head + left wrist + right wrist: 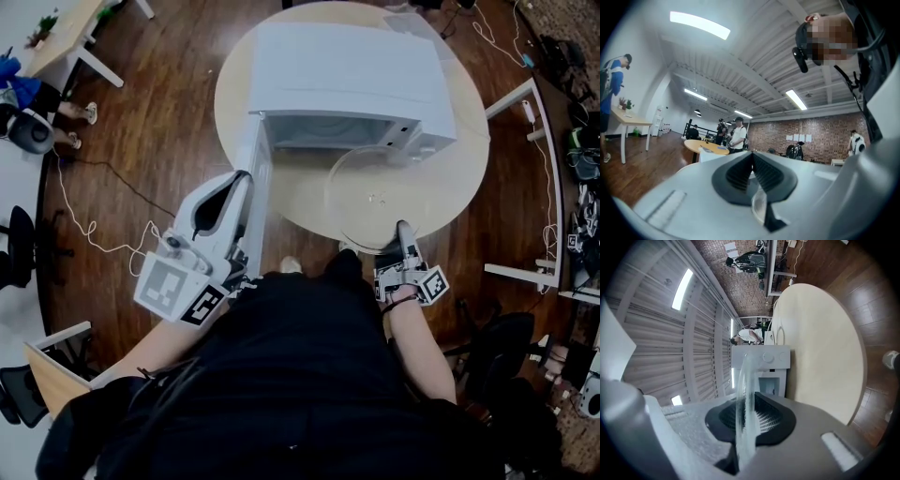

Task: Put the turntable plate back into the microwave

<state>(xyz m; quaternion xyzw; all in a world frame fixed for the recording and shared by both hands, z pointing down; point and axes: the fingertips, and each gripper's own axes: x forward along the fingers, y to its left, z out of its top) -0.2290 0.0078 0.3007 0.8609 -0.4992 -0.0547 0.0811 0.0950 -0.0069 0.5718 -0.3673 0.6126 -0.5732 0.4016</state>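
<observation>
A white microwave (pixel 347 80) stands on a round table (pixel 469 178) with its door (pixel 257 159) swung open to the left and its cavity (pixel 323 131) showing. The clear glass turntable plate (pixel 370 192) hangs roughly flat in front of the opening. My right gripper (pixel 403 228) is shut on the plate's near rim. In the right gripper view the plate (pixel 744 394) shows edge-on between the pads of the right gripper (pixel 745 416), with the microwave (pixel 761 364) beyond it. My left gripper (pixel 242 176) is beside the open door. Its pads (pixel 751 161) meet with nothing between them.
The pale table (pixel 820 348) is bare to the right of the microwave. A white cable (pixel 89 225) trails over the wooden floor at the left. A white desk frame (pixel 534 187) stands at the right and office chairs (pixel 19 244) at the left. People stand far off in the room (pixel 736 136).
</observation>
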